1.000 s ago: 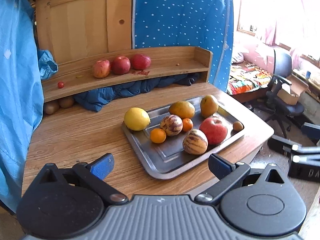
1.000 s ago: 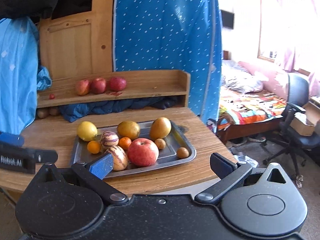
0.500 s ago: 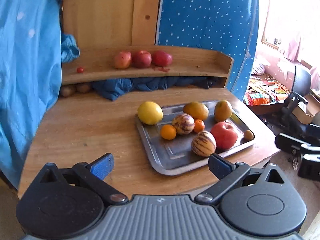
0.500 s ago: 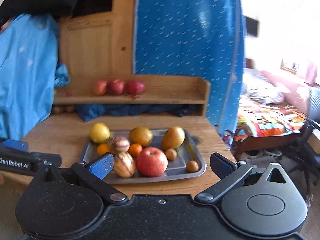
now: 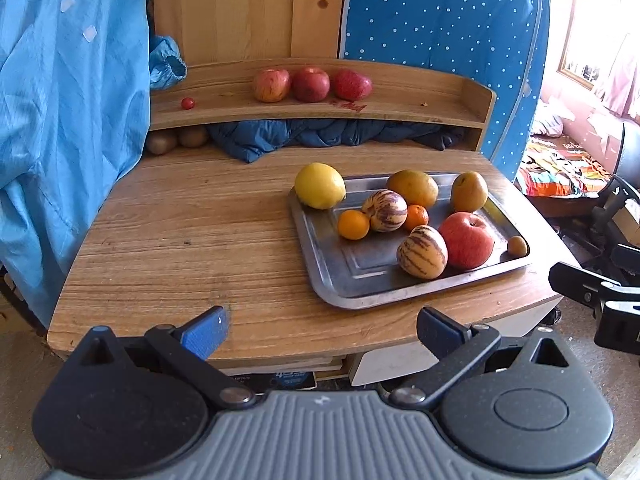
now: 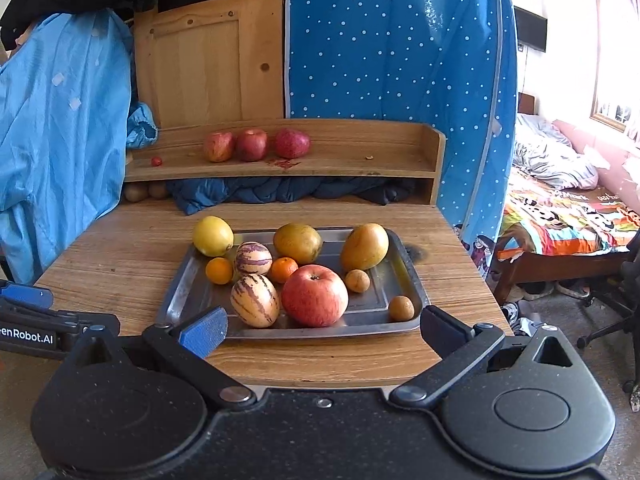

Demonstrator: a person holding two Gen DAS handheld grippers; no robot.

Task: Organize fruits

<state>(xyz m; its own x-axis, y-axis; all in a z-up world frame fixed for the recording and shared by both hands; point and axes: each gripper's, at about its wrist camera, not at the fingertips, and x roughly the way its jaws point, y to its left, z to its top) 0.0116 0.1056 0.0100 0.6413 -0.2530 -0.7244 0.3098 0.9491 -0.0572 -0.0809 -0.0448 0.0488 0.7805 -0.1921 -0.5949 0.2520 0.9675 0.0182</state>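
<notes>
- The left gripper [image 5: 322, 330] has its fingers spread wide with nothing between them; it hangs over the near edge of the wooden table [image 5: 192, 240], apart from the fruit.
- The right gripper [image 6: 322, 330] is also spread and empty, poised just before the near rim of the metal tray [image 6: 372, 308].
- In the right wrist view, its blue left fingertip [image 6: 204, 330] sits close in front of a striped pepino melon [image 6: 255, 300], though contact cannot be told.
- A large red apple [image 6: 315, 295] lies just beside that melon, apparently touching it.
- Behind them lie a second striped melon [image 6: 253, 259], flanked by two small oranges [image 6: 219, 271] and [image 6: 284, 269].
- Two small brownish round fruits [image 6: 357, 281] and [image 6: 401, 308] lie towards the tray's right side.
- At the tray's far edge are a brownish-yellow round fruit [image 6: 298, 243] and a pear-shaped yellow fruit [image 6: 365, 247].
- A lemon [image 6: 213, 236] sits at the tray's far left corner, on or over its rim.
- On the raised wooden shelf [image 6: 360, 160] behind stand three red apples [image 6: 251, 145] in a row, with a tiny red fruit [image 6: 156, 161] to their left.
- Under the shelf lie dark blue cloth [image 6: 280, 194] and two brown fruits [image 6: 136, 192].
- A blue dotted curtain [image 6: 392, 60] hangs behind, and a bed [image 6: 560, 208] stands at the right.
</notes>
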